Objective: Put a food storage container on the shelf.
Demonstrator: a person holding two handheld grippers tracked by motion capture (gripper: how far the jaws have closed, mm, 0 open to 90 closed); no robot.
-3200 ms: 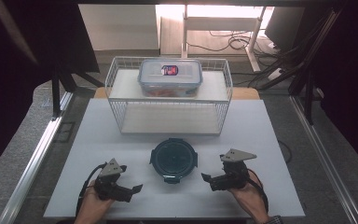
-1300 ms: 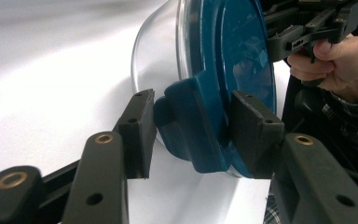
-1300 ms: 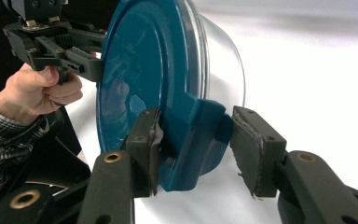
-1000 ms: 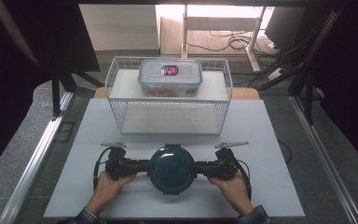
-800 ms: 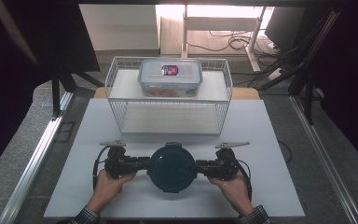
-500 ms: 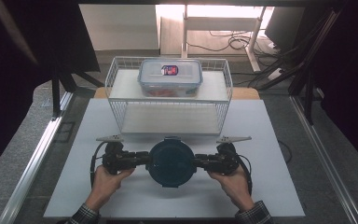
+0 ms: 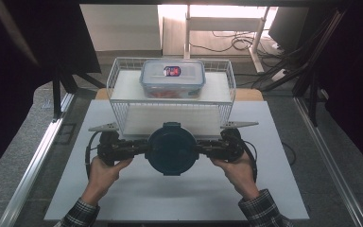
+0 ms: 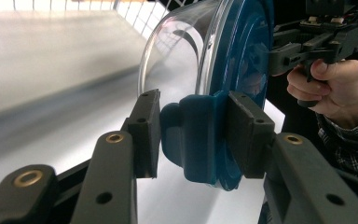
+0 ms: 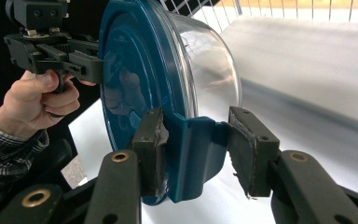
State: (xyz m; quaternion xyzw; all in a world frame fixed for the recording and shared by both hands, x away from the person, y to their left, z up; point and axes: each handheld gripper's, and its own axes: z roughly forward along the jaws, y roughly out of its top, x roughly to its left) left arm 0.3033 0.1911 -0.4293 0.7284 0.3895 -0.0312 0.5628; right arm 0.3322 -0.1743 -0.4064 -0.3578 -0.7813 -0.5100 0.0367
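A round clear container with a dark blue lid (image 7: 172,149) hangs above the white table, lid facing up, just in front of the basket. My left gripper (image 7: 144,147) is shut on the blue latch tab (image 8: 193,135) at its left side. My right gripper (image 7: 201,147) is shut on the opposite latch tab (image 9: 196,149). In the left gripper view the pads (image 8: 145,133) squeeze the tab from both sides, and the clear bowl (image 8: 177,51) rises beyond. The right gripper view has the lid (image 9: 130,79) edge-on, with the other hand's gripper (image 9: 51,51) past it.
A white wire basket (image 7: 118,111) stands at the back of the table (image 7: 170,198). Inside it sits a rectangular clear-lidded box (image 7: 172,78) with red contents. Metal rails run along both table sides. Cables lie on the floor behind.
Both grippers closed in on the round container from either side, gripped its tabs and lifted it off the table; it now sits higher in view, nearer the basket.
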